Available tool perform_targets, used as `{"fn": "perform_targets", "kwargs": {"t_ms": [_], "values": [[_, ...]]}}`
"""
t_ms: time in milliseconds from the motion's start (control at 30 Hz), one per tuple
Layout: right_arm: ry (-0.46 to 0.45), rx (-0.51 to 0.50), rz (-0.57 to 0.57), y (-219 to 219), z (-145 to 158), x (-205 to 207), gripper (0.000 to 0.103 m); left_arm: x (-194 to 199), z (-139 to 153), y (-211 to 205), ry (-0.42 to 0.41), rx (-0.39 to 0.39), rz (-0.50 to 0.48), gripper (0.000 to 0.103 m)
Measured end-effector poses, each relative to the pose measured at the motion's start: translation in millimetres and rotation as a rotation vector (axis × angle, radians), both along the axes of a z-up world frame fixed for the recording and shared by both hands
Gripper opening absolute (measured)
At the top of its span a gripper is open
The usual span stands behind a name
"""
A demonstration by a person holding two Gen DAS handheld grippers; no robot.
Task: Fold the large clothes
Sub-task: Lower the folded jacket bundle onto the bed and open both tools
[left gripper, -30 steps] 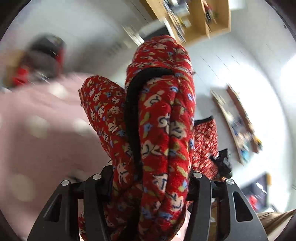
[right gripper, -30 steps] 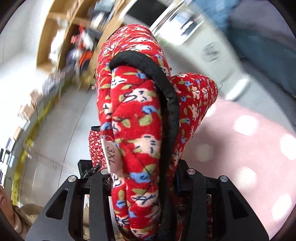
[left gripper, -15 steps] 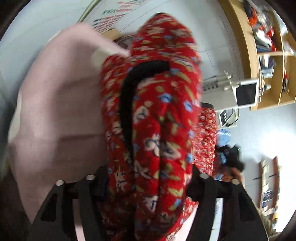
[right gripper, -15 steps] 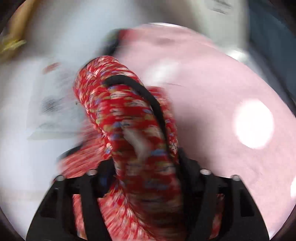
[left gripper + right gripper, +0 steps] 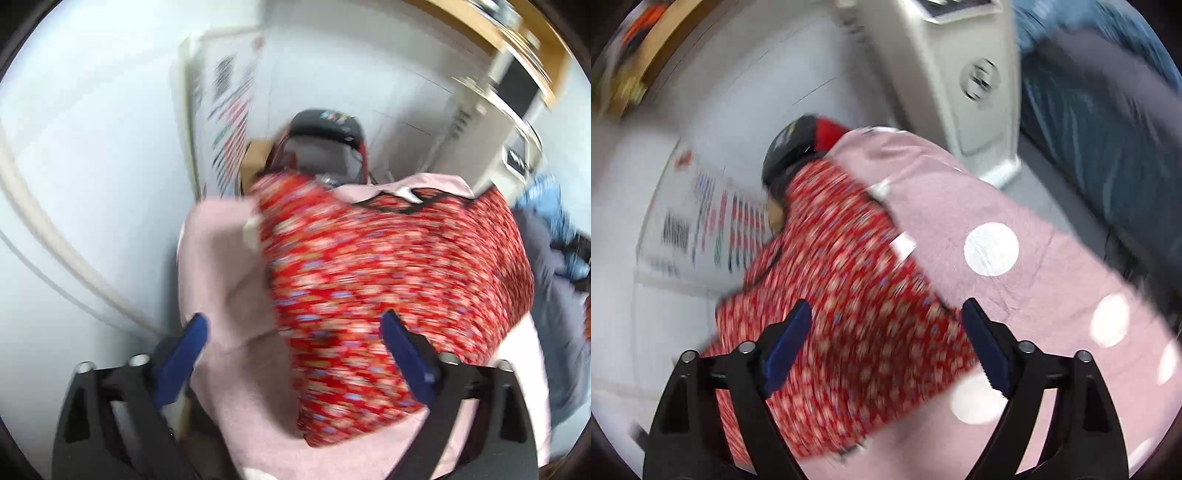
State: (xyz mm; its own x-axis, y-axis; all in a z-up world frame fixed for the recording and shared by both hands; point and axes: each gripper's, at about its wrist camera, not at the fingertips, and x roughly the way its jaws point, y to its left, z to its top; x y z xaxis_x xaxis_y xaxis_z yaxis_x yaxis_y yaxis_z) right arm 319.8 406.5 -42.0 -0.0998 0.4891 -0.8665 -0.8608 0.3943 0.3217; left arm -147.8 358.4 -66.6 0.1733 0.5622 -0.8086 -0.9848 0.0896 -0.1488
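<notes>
We hold both grippers wide, nothing between the blue pads. In the left view the left gripper (image 5: 293, 334) hangs over the red garment (image 5: 388, 295), which lies blurred across the centre and right of the frame on a pink cloth (image 5: 221, 266). In the right view the right gripper (image 5: 886, 332) frames the garment (image 5: 849, 314) at centre-left, the dotted cloth (image 5: 1034, 280) stretching right.

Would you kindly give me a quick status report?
Left gripper open, right gripper open. Red floral garment lying on pink dotted cloth. Nothing in the way.
</notes>
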Motion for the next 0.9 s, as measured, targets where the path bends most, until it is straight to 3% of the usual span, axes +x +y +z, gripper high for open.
{"fn": "perform_targets", "kwargs": {"t_ms": [67, 167, 333, 467, 567, 900], "values": [[-0.073, -0.028, 0.113, -13.9, 9.4, -34.4, 0.089, 25.3, 15.1, -14.4, 0.010, 0.020, -0.061, 0.097], [-0.206, -0.086, 0.257, -46.2, 17.8, -95.8, 0.089, 72.6, 22.4, -20.6, 0.031, -0.072, -0.153, 0.097], [-0.377, -0.100, 0.339, -93.5, 30.5, -147.0, 0.089, 107.6, 11.2, -47.6, 0.015, -0.207, -0.148, 0.097], [-0.512, -0.058, 0.364, -116.6, 48.7, -170.7, 0.097, 123.5, 22.2, -59.5, 0.098, -0.201, -0.132, 0.097], [-0.536, -0.059, 0.378, -126.5, 61.3, -178.7, 0.097, 128.3, 29.2, -70.1, 0.184, -0.196, -0.090, 0.097], [-0.520, -0.070, 0.401, -126.6, 63.4, -187.8, 0.097, 125.8, 31.6, -67.6, 0.168, -0.224, -0.070, 0.097]]}}
